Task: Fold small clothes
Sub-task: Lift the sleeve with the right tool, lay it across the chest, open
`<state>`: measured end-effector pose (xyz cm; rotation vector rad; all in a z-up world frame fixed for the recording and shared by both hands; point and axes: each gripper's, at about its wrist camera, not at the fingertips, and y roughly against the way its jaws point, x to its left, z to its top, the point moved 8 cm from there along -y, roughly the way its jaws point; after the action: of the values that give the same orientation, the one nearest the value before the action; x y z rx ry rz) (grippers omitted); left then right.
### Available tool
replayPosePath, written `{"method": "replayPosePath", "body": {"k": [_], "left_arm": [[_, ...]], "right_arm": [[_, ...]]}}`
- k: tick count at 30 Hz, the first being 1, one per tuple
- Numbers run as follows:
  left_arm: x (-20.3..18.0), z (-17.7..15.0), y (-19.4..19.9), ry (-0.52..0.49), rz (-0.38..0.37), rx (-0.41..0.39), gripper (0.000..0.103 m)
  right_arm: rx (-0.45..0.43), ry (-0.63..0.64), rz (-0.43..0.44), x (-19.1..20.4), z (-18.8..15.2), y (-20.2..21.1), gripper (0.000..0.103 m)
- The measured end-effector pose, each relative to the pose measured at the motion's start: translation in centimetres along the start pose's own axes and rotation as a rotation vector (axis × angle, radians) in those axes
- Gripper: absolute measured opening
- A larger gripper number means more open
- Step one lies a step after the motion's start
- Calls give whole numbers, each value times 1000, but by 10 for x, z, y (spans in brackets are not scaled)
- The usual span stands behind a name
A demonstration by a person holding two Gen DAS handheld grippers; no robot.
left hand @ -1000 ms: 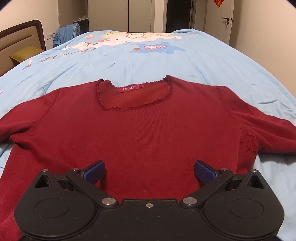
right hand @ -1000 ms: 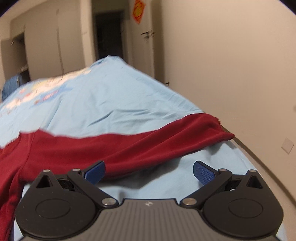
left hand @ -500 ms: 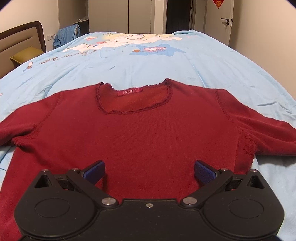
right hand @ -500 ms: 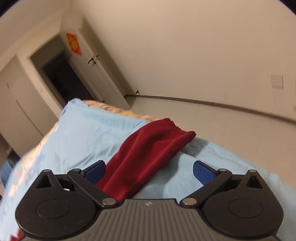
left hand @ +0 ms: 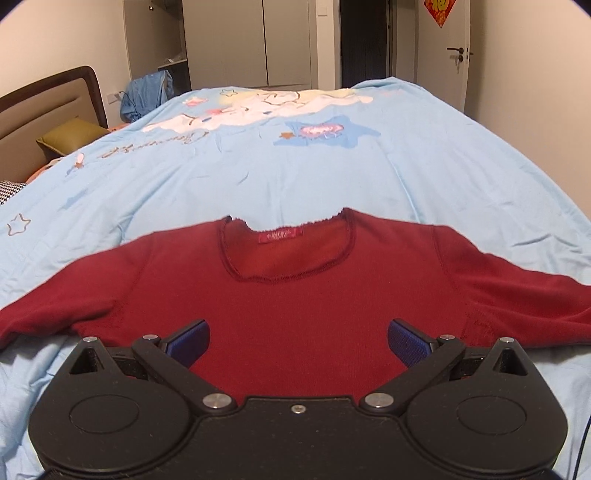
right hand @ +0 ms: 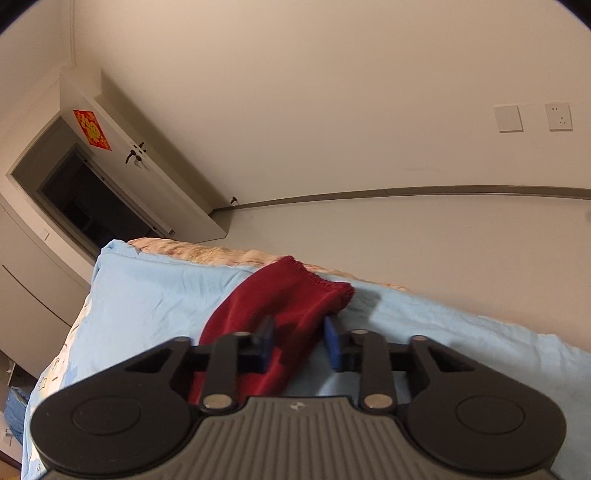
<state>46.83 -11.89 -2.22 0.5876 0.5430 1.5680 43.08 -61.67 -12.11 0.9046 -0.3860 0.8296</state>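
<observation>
Dark red knit sweater (left hand: 295,306) spread flat, front up, on a light blue printed bedspread (left hand: 295,155), neckline and red label toward the far end of the bed, both sleeves stretched out to the sides. Left hand-held gripper (left hand: 298,341) hovering low over the lower body of the sweater, blue pads (left hand: 188,339) set wide apart with nothing between them. Right hand-held gripper (right hand: 298,343) at the bed's edge, jaws drawn in narrow on either side of the sleeve (right hand: 284,317) close to its cuff (right hand: 317,282); left pad against the fabric, right pad just at the sleeve's edge, firm pinch or not impossible to tell. Cuff end lying at the edge of the bedspread, near the wall side of the room. Beyond the bed: brown headboard (left hand: 48,107) and olive pillow (left hand: 70,138) on the left, pale wardrobe doors (left hand: 258,44), a white door (left hand: 447,55) with a red paper ornament (left hand: 439,11).
</observation>
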Motion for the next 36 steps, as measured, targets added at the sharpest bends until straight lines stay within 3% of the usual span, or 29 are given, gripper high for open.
{"method": "replayPosePath", "body": {"k": [4, 14, 18, 22, 27, 31, 36], "left_arm": [[1, 6, 7, -2, -8, -14, 102], [12, 6, 13, 10, -33, -13, 102], [23, 6, 15, 17, -39, -13, 102], [43, 8, 18, 61, -37, -19, 102], [79, 13, 24, 120, -14, -37, 102], [116, 16, 31, 171, 23, -56, 102], [169, 16, 39, 239, 87, -71, 102]], "right_arm": [[-10, -7, 4, -3, 0, 2, 8], [-145, 44, -32, 16, 14, 51, 6], [-181, 134, -36, 40, 13, 64, 6], [-248, 292, 12, 94, 9, 86, 6], [-305, 525, 141, 189, -17, 116, 6], [-300, 682, 270, 269, -62, 133, 6], [-232, 845, 444, 356, -144, 149, 6]]}}
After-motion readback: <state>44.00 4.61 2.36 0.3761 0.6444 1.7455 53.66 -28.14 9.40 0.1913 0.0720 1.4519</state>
